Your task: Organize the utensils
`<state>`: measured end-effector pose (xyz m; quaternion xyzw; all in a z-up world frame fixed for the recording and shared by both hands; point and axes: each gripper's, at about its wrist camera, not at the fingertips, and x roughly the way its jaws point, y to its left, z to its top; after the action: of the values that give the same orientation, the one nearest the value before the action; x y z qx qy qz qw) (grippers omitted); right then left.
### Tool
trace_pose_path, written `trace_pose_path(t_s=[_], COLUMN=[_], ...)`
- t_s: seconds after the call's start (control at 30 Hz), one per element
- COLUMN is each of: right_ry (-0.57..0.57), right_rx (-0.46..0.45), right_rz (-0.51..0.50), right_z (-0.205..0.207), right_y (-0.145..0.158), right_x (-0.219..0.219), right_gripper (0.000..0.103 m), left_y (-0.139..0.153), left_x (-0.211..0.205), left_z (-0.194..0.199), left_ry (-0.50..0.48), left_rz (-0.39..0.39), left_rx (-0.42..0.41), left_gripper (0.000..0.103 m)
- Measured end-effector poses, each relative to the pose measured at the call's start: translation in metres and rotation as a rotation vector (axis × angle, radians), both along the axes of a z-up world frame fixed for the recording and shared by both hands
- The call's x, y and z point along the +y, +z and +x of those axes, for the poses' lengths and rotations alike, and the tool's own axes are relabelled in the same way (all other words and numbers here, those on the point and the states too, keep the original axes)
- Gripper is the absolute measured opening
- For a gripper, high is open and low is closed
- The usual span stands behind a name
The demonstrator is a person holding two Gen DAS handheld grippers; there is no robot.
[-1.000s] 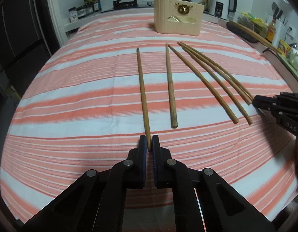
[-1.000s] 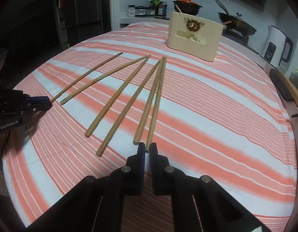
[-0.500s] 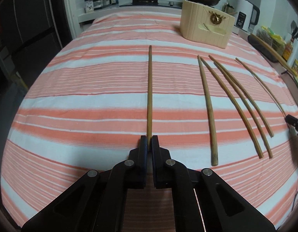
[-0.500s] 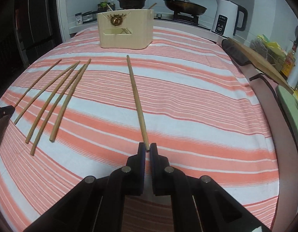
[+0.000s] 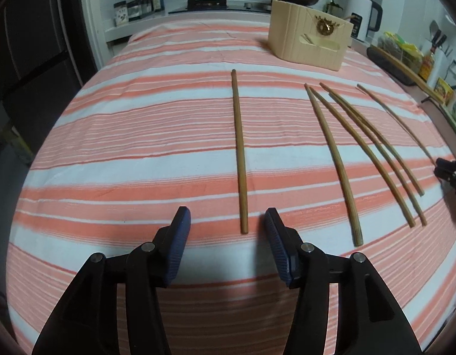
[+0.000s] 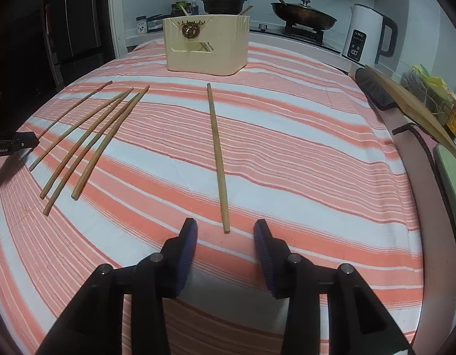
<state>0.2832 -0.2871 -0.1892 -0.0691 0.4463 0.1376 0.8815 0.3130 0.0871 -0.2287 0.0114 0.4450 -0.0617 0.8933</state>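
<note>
Six wooden chopsticks lie flat on the striped tablecloth (image 5: pixel 139 136): a leftmost chopstick (image 5: pixel 238 151) runs away from the left gripper (image 5: pixel 227 222), whose jaws are opening with its near tip between them untouched, and a rightmost chopstick (image 6: pixel 217 159) lies likewise between the opening jaws of the right gripper (image 6: pixel 225 232). Four middle chopsticks (image 5: pixel 366 153) fan out between these two. A cream utensil holder (image 6: pixel 205 44) stands at the far end, with a stove, covered pots and a white kettle (image 6: pixel 363 34) behind it; nothing blocks the way there.
</note>
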Motion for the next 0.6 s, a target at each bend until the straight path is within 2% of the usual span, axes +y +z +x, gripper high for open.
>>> trace_pose_path(t_s=[0.03,0.13,0.2,0.27,0.4,0.6], right_ry=[0.003,0.015,0.025,0.035,0.061,0.071], right_rx=[0.001,0.006,0.005,0.005,0.0,0.002], right_rz=[0.002,0.013,0.013,0.01,-0.012,0.01], right_z=[0.0,-0.002,-0.004,-0.003,-0.004,-0.006], right_y=[0.0,0.0,0.0,0.0,0.001,0.0], right_x=[-0.001,-0.004,-0.006,-0.007,-0.007,-0.014], right_gripper=[0.041,0.042,0.042,0.042,0.042,0.042], left_y=[0.0,-0.002,-0.004,-0.006,-0.008,-0.009], left_x=[0.001,0.004,0.007,0.009,0.007,0.006], left_z=[-0.004,-0.012,-0.009,0.0,0.008,0.009], left_ry=[-0.004,0.003,0.039,0.072,0.075,0.084], left_rz=[0.008,0.02,0.03,0.041,0.046,0.044], left_rx=[-0.004,-0.01,0.006,0.031,0.043,0.024], left_gripper=[0.056,0.069,0.091,0.1,0.103,0.103])
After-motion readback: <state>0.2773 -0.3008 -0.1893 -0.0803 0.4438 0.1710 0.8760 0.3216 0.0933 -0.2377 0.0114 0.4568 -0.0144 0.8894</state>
